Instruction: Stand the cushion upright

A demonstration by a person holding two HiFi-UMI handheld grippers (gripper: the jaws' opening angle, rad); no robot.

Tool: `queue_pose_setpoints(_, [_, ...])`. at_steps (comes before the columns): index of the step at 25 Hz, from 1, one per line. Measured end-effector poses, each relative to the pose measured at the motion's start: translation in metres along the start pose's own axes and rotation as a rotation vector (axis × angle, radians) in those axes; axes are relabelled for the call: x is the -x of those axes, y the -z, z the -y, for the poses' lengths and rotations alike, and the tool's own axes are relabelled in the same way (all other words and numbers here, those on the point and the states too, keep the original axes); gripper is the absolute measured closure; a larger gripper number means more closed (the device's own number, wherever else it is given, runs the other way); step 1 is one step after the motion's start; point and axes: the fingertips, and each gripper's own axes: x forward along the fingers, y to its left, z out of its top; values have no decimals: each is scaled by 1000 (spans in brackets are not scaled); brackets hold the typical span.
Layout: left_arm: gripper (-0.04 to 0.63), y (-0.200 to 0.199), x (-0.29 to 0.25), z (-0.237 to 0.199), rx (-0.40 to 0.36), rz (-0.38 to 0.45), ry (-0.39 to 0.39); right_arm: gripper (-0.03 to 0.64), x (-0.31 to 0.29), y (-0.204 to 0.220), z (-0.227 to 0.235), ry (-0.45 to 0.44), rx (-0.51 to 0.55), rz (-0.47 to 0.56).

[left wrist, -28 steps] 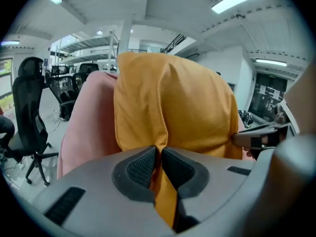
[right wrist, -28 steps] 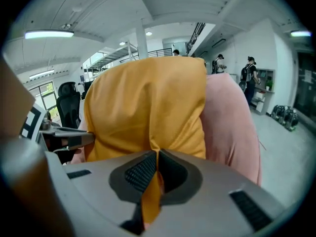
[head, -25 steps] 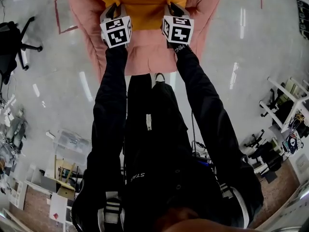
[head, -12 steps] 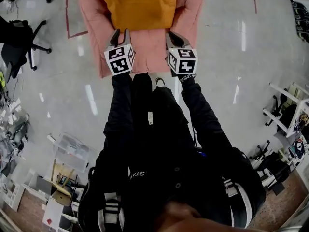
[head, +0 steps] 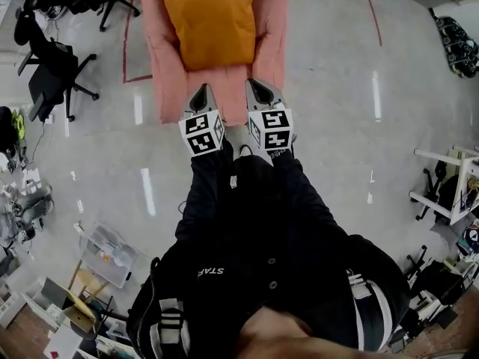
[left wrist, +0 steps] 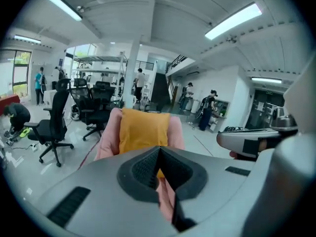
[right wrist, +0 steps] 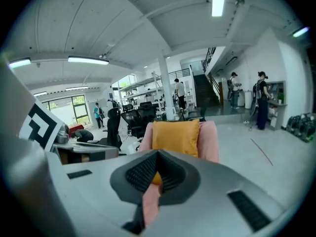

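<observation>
An orange cushion point(head: 208, 21) leans upright against the back of a pink armchair point(head: 166, 66); it also shows in the left gripper view point(left wrist: 143, 130) and the right gripper view point(right wrist: 177, 136). Both grippers hover side by side at the chair's front edge, well short of the cushion. My left gripper point(head: 200, 90) point(left wrist: 159, 152) is shut with nothing between its jaws, which have just been closing. My right gripper point(head: 257, 85) point(right wrist: 157, 156) is likewise shut and empty, its jaws also just closed. Only pink seat fabric shows through the slits.
Black office chairs point(head: 52, 81) stand left of the armchair. A red tape line point(head: 126, 51) marks the grey floor beside it. White racks point(head: 449, 185) stand at the right, a clear plastic box point(head: 108, 253) at lower left. People stand far back point(left wrist: 39, 83).
Both grippers have drawn back from the cushion's near corners, across the seat to the chair's front edge. The cushion stays against the backrest.
</observation>
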Motion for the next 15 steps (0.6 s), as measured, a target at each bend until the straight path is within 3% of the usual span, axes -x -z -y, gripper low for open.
queue_pose_setpoints(6, [595,-77,92,30,-20,122,50,603,72,-73,-49,-30,54,89])
queue_pose_setpoints(11, [595,-114,133,44,-55,197,77,603,103,-125,-85,-45,75,190])
queue_pose_setpoints(15, [595,-126,150,50,-52,228,182,603,110,-149,-110,-45,117,249])
